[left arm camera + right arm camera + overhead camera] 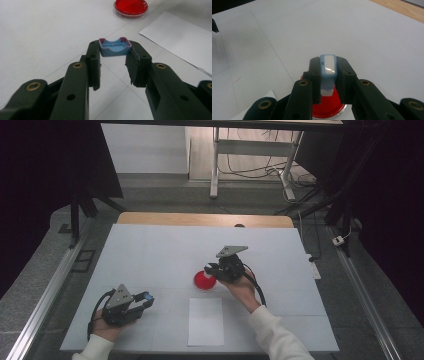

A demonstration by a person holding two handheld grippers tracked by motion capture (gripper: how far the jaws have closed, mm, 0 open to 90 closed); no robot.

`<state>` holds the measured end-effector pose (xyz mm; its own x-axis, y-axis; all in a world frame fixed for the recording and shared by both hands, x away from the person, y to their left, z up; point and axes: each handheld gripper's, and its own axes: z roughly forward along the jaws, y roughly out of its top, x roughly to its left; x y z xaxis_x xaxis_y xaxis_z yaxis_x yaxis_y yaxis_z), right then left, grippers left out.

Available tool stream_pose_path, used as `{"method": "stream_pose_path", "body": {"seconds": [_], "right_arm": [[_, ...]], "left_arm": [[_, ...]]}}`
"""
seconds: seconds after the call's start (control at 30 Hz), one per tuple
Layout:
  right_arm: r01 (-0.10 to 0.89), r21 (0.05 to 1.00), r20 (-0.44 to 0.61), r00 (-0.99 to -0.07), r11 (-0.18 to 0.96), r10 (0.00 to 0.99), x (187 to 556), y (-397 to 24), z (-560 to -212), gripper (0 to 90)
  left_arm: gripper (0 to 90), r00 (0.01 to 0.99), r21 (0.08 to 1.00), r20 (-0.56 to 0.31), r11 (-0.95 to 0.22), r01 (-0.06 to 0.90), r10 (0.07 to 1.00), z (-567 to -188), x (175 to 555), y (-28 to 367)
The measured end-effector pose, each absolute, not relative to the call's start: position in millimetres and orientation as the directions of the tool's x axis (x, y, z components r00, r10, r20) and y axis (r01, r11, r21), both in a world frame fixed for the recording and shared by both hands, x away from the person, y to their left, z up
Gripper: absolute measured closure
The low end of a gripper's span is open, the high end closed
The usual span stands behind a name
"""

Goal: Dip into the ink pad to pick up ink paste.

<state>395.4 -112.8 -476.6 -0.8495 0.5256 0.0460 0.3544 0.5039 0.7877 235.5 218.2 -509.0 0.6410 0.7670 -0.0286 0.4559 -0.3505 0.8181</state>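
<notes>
Key relation: the red dish [204, 281] lies directly beneath and just ahead of the right claw [327, 82], while the left claw [113, 53] sits well apart from it at the counter's near-left.
Nearer hand: the right, hovering over the dish's edge.
Right claw: clamped on a small light-blue stamp [328, 72], its long axis upright between the jaws, white face outward, lower end pointing at the dish.
Left claw: clamped on a shallow blue cap [115, 47], held at the jaw tips, hollow side up.
White paper [205, 321]: flat on the counter [150, 250], just nearer the person than the dish, between the two hands.
Likely next move: lowering the stamp into the red dish.
</notes>
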Motion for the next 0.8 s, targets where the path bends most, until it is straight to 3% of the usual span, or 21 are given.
{"method": "stream_pose_path", "body": {"seconds": [0.8], "right_arm": [[0.351, 0.760, 0.017, -0.852, 0.547, 0.523, 399.9, -104.4, -488.1, 75.3]], "left_arm": [[65.3, 0.642, 0.818, -0.028, -0.352, 0.456, 0.766, -509.0, 235.4, 218.2]]}}
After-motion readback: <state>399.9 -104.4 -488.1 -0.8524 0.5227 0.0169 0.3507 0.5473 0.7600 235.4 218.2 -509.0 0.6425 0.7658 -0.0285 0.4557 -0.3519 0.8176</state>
